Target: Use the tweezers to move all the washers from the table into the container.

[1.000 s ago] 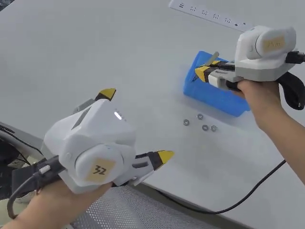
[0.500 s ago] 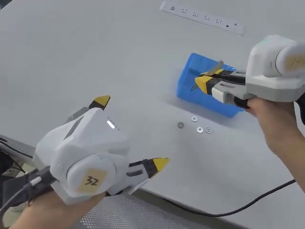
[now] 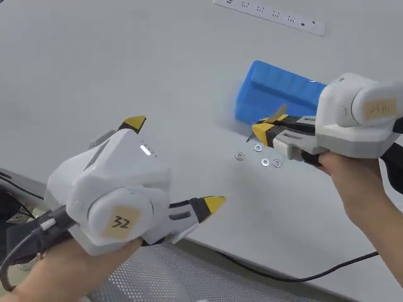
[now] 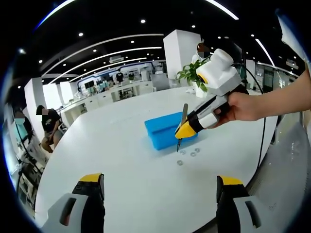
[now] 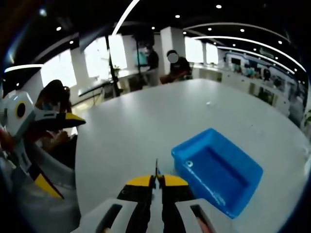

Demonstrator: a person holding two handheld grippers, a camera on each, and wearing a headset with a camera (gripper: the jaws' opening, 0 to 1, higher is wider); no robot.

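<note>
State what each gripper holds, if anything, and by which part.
The right gripper is shut on the tweezers around their middle, tips poking out ahead. The left gripper is open and holds nothing.

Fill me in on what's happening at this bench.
A person holds a gripper in each hand at a white table. The right gripper is shut on tweezers, whose tips point down next to four washers lying on the table beside a blue container. One washer already lies inside the container. The left gripper is open and holds nothing, off to the side near the table's edge.
</note>
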